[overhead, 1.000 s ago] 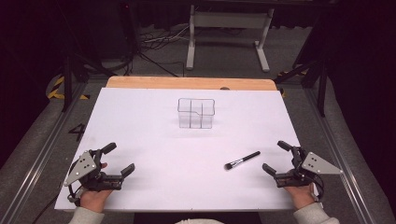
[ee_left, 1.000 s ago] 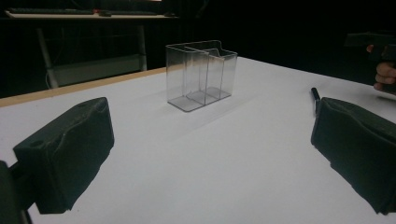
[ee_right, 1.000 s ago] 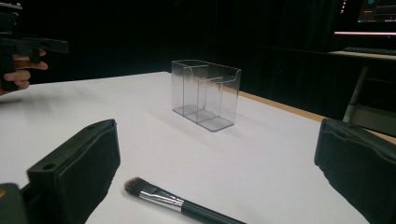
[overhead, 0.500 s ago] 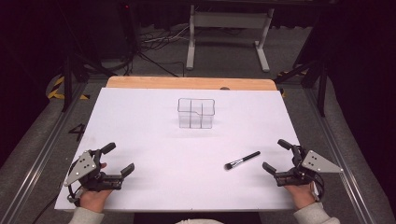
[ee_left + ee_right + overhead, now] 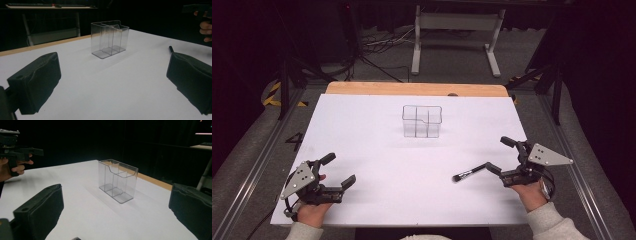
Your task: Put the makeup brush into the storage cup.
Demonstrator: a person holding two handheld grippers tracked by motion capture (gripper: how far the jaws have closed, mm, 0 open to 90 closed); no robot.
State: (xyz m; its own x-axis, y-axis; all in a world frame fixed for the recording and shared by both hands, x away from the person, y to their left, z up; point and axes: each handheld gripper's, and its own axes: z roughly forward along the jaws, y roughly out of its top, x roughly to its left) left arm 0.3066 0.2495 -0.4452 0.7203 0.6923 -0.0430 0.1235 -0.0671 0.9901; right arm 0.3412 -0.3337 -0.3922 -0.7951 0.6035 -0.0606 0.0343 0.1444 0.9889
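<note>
A clear plastic organizer box (image 5: pixel 422 121) with compartments stands upright at the middle back of the white table; it appears empty (image 5: pixel 109 38) (image 5: pixel 117 180). A black makeup brush (image 5: pixel 468 173) lies flat at the front right, its handle end close to my right gripper (image 5: pixel 501 154), which is open with nothing between its jaws. My left gripper (image 5: pixel 338 170) rests open near the front left edge, also holding nothing. The brush's handle tip (image 5: pixel 171 48) peeks past the right jaw in the left gripper view.
The white sheet (image 5: pixel 362 130) covers the table, with a wooden strip (image 5: pixel 412 89) along the far edge. Beyond it, a dark floor holds cables and a metal stand (image 5: pixel 457 30). Metal rails run along both table sides.
</note>
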